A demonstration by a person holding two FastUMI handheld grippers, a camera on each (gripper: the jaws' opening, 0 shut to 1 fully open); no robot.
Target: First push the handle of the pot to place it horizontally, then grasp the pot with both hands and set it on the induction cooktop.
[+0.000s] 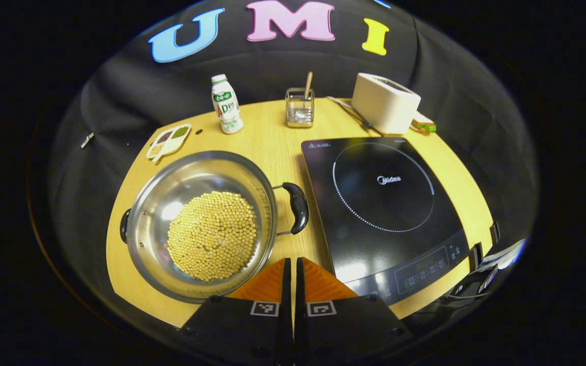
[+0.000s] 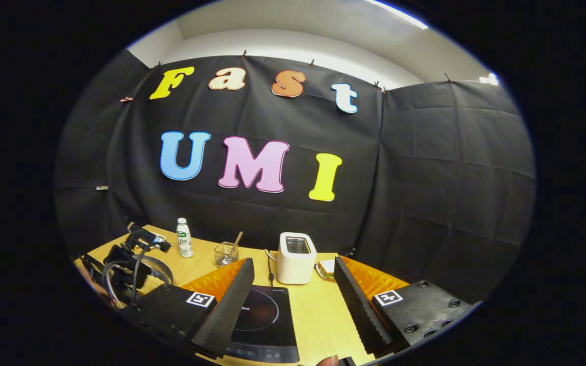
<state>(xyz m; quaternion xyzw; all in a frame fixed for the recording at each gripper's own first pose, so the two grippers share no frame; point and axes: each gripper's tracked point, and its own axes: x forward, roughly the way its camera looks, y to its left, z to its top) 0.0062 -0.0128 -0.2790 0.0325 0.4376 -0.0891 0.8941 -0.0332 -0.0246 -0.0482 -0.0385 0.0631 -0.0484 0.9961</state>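
Note:
In the left gripper view, a steel pot [image 1: 199, 178] holding yellow soybeans [image 1: 211, 235] sits on the left of the wooden table. Its black handles point left [image 1: 124, 226] and right [image 1: 297, 207]. The black induction cooktop [image 1: 384, 203] lies just right of the pot. My left gripper [image 1: 293, 260] is shut with nothing between its orange fingers; the tips hover near the pot's near-right rim, below the right handle. In the right gripper view, my right gripper [image 2: 293, 264] is open above the cooktop [image 2: 262, 315]. The left gripper [image 2: 130, 259] stands over the pot rim [image 2: 166, 272].
At the back of the table stand a white bottle [image 1: 227, 104], a glass holder with a stick [image 1: 300, 107], a white toaster [image 1: 384, 101] and a divided snack tray [image 1: 169, 141]. The table's front edge curves close below the pot.

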